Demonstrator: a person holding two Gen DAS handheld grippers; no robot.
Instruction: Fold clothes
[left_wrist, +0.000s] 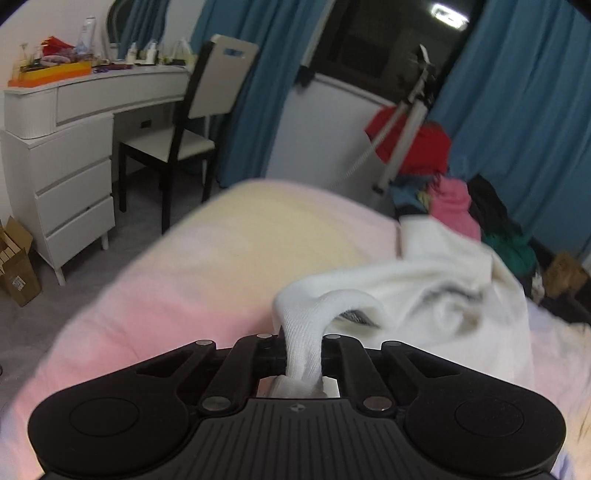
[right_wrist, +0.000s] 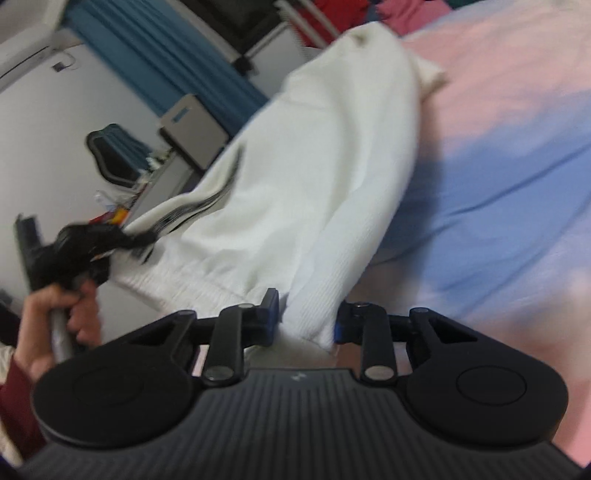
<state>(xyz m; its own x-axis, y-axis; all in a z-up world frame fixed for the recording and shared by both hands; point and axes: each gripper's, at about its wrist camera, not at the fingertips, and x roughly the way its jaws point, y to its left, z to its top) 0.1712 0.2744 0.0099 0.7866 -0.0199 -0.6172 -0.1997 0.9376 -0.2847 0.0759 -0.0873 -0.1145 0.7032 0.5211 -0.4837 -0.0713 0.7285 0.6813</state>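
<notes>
A white knit garment (left_wrist: 436, 280) with dark stripes hangs between both grippers above the pink and blue bed sheet (left_wrist: 207, 266). My left gripper (left_wrist: 302, 343) is shut on a bunched white edge of it. My right gripper (right_wrist: 306, 325) is shut on the ribbed waistband end of the same white garment (right_wrist: 314, 166), which stretches away to the upper right and drapes onto the bed sheet (right_wrist: 498, 166). In the right wrist view the left gripper (right_wrist: 79, 254) appears at the left, held by a hand (right_wrist: 55, 317), clamping the striped end.
A pile of clothes (left_wrist: 454, 206), red, pink, black and green, lies at the bed's far right beside a white tripod (left_wrist: 406, 114). A white dresser (left_wrist: 66, 158) and a dark chair (left_wrist: 184, 133) stand on the left, with blue curtains (left_wrist: 517, 110) behind and cardboard boxes (left_wrist: 14, 266) on the floor.
</notes>
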